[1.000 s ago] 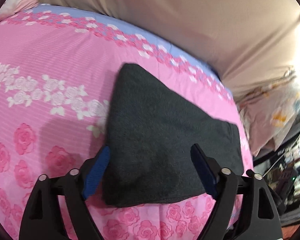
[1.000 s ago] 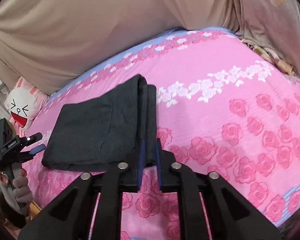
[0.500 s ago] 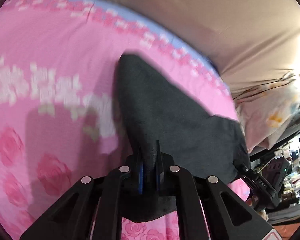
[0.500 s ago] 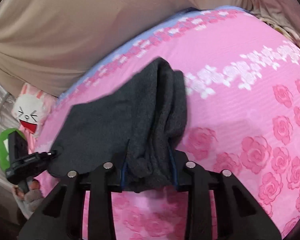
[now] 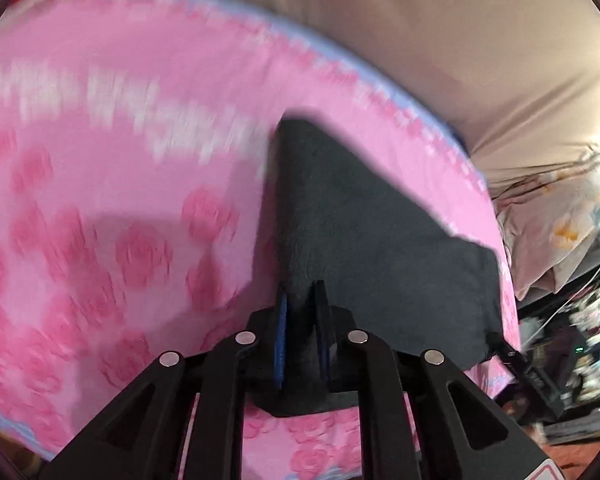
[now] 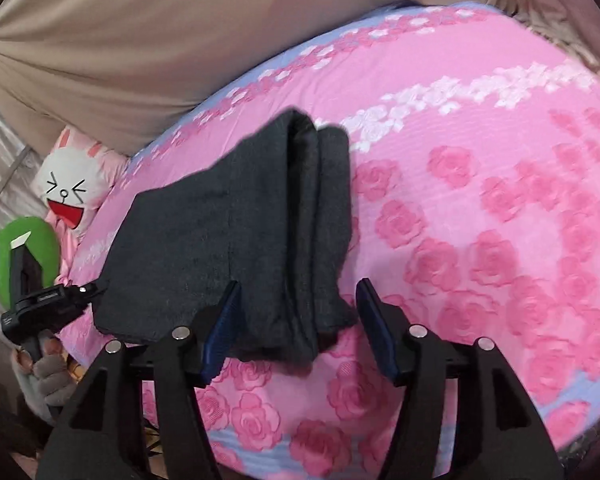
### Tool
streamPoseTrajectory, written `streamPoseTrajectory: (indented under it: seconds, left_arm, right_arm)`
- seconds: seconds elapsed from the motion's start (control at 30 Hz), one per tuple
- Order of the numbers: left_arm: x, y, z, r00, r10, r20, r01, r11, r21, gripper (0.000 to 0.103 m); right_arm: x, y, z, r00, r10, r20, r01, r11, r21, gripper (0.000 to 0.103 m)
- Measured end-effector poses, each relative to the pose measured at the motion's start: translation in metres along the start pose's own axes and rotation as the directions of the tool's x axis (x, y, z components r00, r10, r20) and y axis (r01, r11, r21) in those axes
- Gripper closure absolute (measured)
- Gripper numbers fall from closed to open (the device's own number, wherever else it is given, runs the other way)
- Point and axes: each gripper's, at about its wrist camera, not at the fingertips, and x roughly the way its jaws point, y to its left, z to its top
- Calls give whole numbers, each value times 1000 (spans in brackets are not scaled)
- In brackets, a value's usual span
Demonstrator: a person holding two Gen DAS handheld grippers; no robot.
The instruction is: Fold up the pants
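Dark grey pants lie folded on a pink rose-print bed sheet. My left gripper is shut on their near edge, with fabric pinched between the blue pads. In the right wrist view the pants show a thick rolled fold on their right side. That fold lies between the fingers of my right gripper, whose jaws are opening, and the right pad stands off the cloth. The left gripper shows at the pants' left corner, held by a gloved hand.
A beige padded headboard runs along the far side of the bed. A white rabbit cushion and a green plush sit at the left end. A floral pillow and floor clutter lie past the right end.
My left gripper went from wide open around the pants to shut on their edge and shifted sideways. My right gripper clamped the rolled fold, then spread its jaws off it.
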Motion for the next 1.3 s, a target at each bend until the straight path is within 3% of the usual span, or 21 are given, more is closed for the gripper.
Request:
streamPoseTrajectory:
  seconds: [0.07, 0.1, 0.13, 0.17, 0.23, 0.27, 0.33, 0.37, 0.4, 0.47, 0.53, 0.63, 0.73, 0.9, 1.0, 1.17, 1.3]
  left_arm:
    - [-22, -24, 13, 993, 12, 114, -20, 998, 63, 90]
    - [-30, -40, 22, 986, -9, 164, -7, 995, 95, 81]
    - [-32, -52, 30, 982, -39, 186, 18, 993, 115, 63]
    - [-29, -59, 36, 979, -53, 197, 30, 993, 115, 42]
    - [-8, -71, 52, 979, -42, 200, 22, 995, 96, 37]
    - [7, -71, 57, 983, -18, 182, 1, 996, 92, 37]
    - [62, -57, 66, 994, 76, 78, -79, 996, 39, 38]
    - [80, -49, 67, 995, 90, 36, -91, 996, 16, 40]
    - [105, -35, 69, 994, 110, -17, -110, 994, -17, 45]
    - [102, -33, 69, 991, 121, 52, -120, 993, -9, 41]
    - [104, -38, 66, 987, 156, 48, -157, 987, 26, 40]
    - [105, -42, 63, 986, 157, 58, -161, 985, 59, 34]
    - [107, -41, 62, 990, 129, 52, -132, 990, 51, 32]
    - [71, -38, 38, 996, 50, 76, -55, 996, 69, 31]
    - [41, -42, 14, 996, 32, 87, -43, 991, 129, 27]
    - [18, -62, -19, 996, -13, 84, -6, 973, 230, 21]
    - [28, -78, -32, 998, -41, 56, 24, 964, 265, 19]
  right_arm:
    - [-18, 24, 20, 997, -23, 77, 30, 995, -96, 64]
    - [-22, 37, 29, 995, 19, 99, -7, 992, -124, 78]
    - [-20, 48, 34, 993, 60, 100, -46, 989, -142, 92]
    - [-13, 61, 41, 990, 106, 91, -90, 982, -167, 95]
    - [9, 78, 47, 989, 134, 65, -117, 971, -208, 99]
    - [29, 81, 50, 993, 110, 37, -100, 971, -216, 99]
    - [65, 69, 52, 999, 33, -13, -35, 981, -191, 99]
    - [92, 52, 52, 998, -37, -47, 29, 987, -161, 103]
    - [101, 37, 52, 998, 47, -34, -50, 992, -117, 103]
    - [103, 21, 58, 989, 137, -51, -137, 991, -3, 103]
    - [89, 30, 60, 992, 119, -30, -120, 992, -25, 103]
    - [98, 45, 52, 999, -31, -24, 27, 984, -174, 103]
    - [95, 35, 52, 999, 8, -33, -11, 994, -109, 102]
    - [42, 33, 43, 999, 45, -4, -45, 994, -98, 93]
    - [19, 14, 30, 999, 36, -22, -37, 998, -59, 65]
    - [14, 5, 8, 988, 130, -83, -131, 991, -9, 65]
    - [36, 10, 1, 990, 91, -103, -95, 995, -31, 61]
